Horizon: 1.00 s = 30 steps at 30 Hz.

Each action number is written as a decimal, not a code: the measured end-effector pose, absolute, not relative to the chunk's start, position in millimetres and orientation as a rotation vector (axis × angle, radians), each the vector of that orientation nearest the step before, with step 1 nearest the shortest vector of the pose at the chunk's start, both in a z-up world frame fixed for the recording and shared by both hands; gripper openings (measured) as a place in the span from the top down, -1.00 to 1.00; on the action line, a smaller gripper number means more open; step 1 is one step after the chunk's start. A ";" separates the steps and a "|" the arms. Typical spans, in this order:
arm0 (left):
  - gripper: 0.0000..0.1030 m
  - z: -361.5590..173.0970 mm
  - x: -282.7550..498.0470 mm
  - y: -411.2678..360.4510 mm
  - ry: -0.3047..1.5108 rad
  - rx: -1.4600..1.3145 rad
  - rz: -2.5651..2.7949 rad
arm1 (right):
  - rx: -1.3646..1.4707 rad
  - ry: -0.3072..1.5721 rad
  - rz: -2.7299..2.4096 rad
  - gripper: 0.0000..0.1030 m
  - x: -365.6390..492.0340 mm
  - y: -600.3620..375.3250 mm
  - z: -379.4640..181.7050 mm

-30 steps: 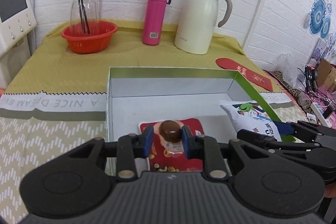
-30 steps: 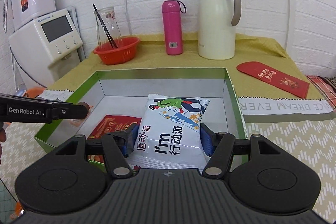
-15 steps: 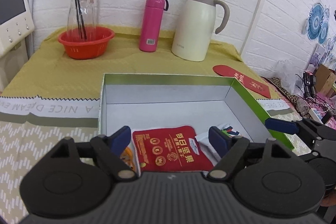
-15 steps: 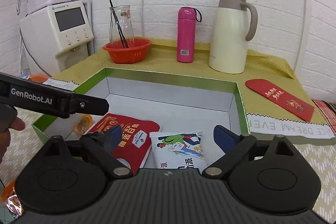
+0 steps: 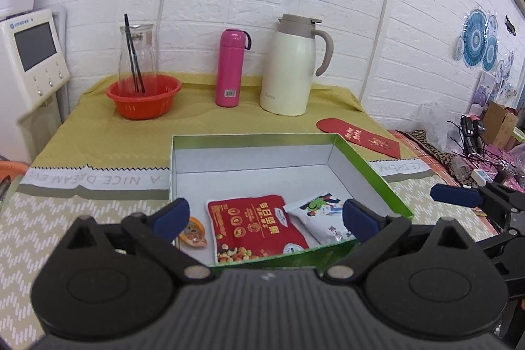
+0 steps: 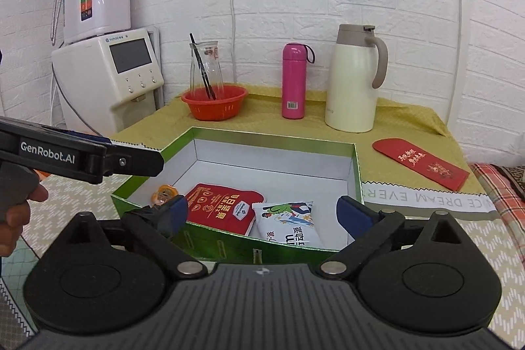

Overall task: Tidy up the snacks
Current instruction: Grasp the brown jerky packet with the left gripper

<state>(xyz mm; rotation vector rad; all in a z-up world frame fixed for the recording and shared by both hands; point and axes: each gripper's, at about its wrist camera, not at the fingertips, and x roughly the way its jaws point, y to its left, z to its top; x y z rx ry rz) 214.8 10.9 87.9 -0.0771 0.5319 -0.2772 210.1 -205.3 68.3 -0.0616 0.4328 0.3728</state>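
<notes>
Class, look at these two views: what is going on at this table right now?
A person holding a two-finger tool in each hand is sorting snacks into a green-rimmed cardboard box. A red nut pouch, a white snack bag and a small orange jelly cup lie inside. The left tool is opening, the right tool is open, both empty.

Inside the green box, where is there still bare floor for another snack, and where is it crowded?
Bare floor: the green box has its whole back half free, along the far wall, beyond the red nut pouch and white packet. Crowded: the near edge, where the small orange snack, pouch and packet lie side by side.
</notes>
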 end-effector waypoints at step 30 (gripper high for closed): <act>-0.90 30.0 186.7 -54.0 0.731 -0.269 -0.499 | 0.116 0.581 0.263 -1.00 166.3 -293.7 -0.1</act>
